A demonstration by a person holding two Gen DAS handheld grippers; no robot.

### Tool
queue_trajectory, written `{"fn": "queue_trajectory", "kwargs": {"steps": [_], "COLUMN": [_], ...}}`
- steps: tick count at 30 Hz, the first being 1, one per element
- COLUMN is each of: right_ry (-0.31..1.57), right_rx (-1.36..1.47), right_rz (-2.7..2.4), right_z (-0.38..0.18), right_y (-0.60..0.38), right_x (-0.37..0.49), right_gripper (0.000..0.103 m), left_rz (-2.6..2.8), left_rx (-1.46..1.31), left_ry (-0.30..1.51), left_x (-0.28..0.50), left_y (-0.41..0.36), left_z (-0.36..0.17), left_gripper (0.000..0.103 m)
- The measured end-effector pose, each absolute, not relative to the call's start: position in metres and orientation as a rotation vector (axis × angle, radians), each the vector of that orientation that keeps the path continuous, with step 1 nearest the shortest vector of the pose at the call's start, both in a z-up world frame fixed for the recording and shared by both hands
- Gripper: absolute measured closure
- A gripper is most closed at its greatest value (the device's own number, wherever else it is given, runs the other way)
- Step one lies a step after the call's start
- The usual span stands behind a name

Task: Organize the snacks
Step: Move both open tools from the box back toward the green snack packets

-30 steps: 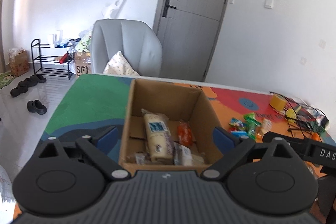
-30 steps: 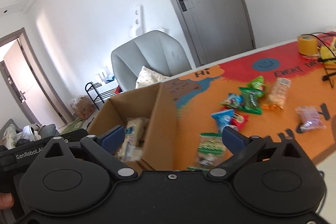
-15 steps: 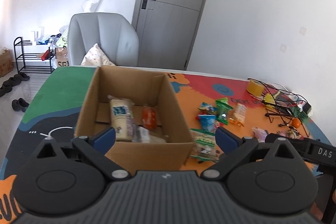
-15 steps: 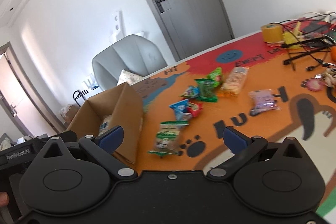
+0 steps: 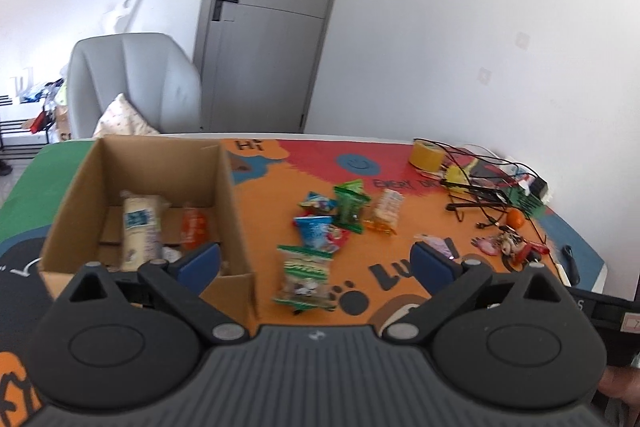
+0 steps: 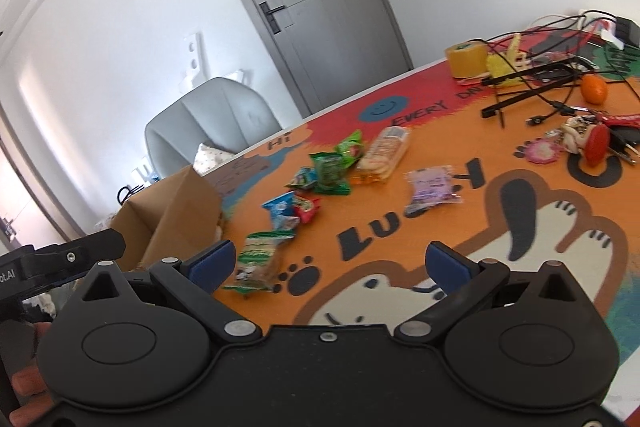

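An open cardboard box [image 5: 236,223] stands on the left of the colourful table mat and holds a cream packet [image 5: 140,227] and an orange packet [image 5: 193,227]. It shows at left in the right wrist view [image 6: 176,215]. Several snack packets lie loose to its right: a green-and-white bag [image 5: 306,277] [image 6: 260,261], a blue one [image 5: 314,227] [image 6: 282,213], a green one [image 5: 350,207] [image 6: 330,171], an orange-wrapped biscuit pack [image 5: 386,211] [image 6: 384,151] and a purple one [image 6: 432,187]. My left gripper [image 5: 316,261] is open and empty above the table. My right gripper [image 6: 330,263] is open and empty too.
At the far right lie a yellow tape roll [image 5: 426,153] [image 6: 466,59], tangled black cables [image 5: 480,183] [image 6: 532,87], a tangerine [image 5: 516,219] [image 6: 594,89] and keyrings [image 6: 588,143]. A grey armchair [image 5: 132,83] stands behind the table, before a grey door [image 5: 268,19].
Both grippers have swung right, from over the box towards the loose snacks. The box has slid to the left of both views. Both stay open and empty.
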State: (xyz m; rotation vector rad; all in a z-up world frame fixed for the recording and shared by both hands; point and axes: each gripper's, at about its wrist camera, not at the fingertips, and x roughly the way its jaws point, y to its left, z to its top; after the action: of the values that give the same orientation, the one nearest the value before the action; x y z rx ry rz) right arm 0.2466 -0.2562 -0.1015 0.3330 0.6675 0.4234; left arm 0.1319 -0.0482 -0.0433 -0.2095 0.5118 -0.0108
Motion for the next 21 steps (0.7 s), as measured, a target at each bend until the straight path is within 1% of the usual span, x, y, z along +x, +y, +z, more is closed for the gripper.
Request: {"fn": "queue_trajectory", "kwargs": {"steps": [2, 3, 6, 10, 21], "right_ry": [0.665, 0.664, 0.663, 0.662, 0.692], "right_rx": [0.334, 0.334, 0.338, 0.336, 0.353], "right_rz": [0.41, 0.406, 0.393, 0.371, 0.337], "right_z": [-0.105, -0.106, -0.111, -0.116, -0.134], "right_y": [-0.261, -0.264, -0.271, -0.279, -0.294], "right_x": [0.248, 0.249, 0.252, 0.256, 0.268], "right_gripper": [0.003, 0.007, 0.013, 0.013, 0.013], "left_rz": [-0.023, -0.029, -0.055, -0.086, -0.064], "left_rx": [-0.21, -0.212, -0.206, -0.194, -0.191], "left_ry": [0.507, 0.508, 0.515, 0.529, 0.601], "left_x": [0.136, 0.139, 0.149, 0.163, 0.208], "left_y": [-0.056, -0.059, -0.07, -0.084, -0.104], "left_z": [-0.046, -0.047, -0.052, -0.061, -0.098], "left_gripper": [0.003, 0.004, 0.005, 0.008, 0.008]}}
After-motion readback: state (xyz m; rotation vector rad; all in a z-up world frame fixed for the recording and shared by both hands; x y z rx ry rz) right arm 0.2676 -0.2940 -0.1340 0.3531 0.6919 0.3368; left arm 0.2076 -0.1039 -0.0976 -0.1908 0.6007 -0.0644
